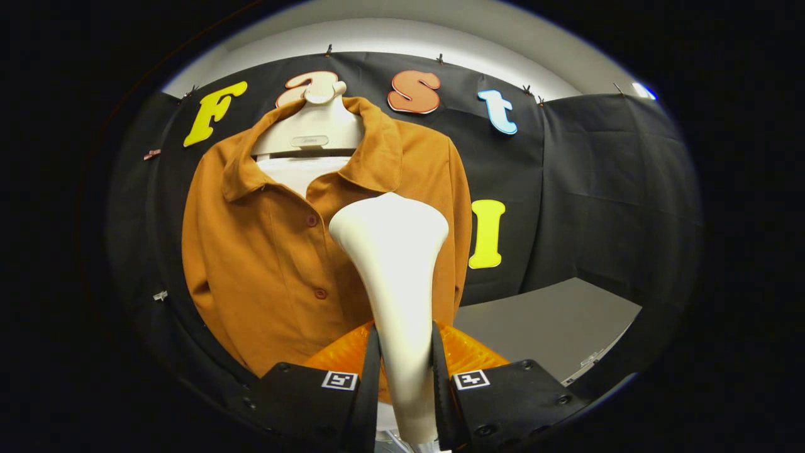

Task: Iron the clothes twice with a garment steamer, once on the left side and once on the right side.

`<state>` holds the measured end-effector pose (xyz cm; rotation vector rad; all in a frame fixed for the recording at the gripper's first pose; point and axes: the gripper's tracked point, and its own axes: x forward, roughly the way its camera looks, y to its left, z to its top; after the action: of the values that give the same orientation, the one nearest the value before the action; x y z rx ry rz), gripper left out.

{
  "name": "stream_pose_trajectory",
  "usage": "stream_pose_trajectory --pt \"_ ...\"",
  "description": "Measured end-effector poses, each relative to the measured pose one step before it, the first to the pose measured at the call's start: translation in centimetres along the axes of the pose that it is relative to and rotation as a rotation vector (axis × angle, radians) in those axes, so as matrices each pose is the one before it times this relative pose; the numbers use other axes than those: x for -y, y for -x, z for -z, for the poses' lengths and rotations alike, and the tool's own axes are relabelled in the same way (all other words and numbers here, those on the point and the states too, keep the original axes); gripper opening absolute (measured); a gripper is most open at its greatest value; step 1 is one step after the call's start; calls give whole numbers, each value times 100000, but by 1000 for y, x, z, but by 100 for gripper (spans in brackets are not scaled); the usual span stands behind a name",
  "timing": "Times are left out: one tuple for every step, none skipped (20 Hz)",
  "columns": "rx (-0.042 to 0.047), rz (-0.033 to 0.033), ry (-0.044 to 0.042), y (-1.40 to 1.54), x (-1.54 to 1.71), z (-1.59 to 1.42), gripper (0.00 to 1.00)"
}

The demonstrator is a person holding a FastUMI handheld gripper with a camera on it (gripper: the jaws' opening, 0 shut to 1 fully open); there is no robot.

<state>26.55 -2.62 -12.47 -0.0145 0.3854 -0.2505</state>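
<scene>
Gripper (405, 371) fingers pinched white steamer (393, 264) handle from both sides; steamer head up before orange shirt (264, 264), right of button row. Best: hold head flat, near cloth, sweep slowly down one side

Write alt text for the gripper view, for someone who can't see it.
The tongs are shut on a white steamer, its head raised in front of an orange shirt. The shirt hangs on a white hanger against the black wall, beside a grey table.
</scene>
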Motion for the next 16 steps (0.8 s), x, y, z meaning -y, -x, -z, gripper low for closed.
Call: stream_pose_trajectory --pt "-965 815 425 -330 70 286 41" --pt "-1134 715 225 -285 57 403 41" --pt "-1271 581 291 -275 23 408 41" --pt "-1463 445 425 -191 -46 487 41" --pt "-1316 398 621 -228 -3 505 41" --pt "-1422 452 667 -262 -99 439 41" --pt "-1253 219 476 -219 -21 406 41" --pt "-1435 117 339 -131 -120 501 41" --pt "-999 150 168 -97 -64 446 41" --pt "-1273 246 233 -88 -37 393 41" --pt "-1213 133 126 -105 -150 388 41" --pt "-1261 93 -42 -21 -23 499 41" --pt "-1335 132 -178 -99 2 484 41" --pt "-1661 221 -44 -201 -16 540 41" --pt "-1493 245 121 -125 -20 570 41" --pt "-1497 258 65 -6 -49 584 41"
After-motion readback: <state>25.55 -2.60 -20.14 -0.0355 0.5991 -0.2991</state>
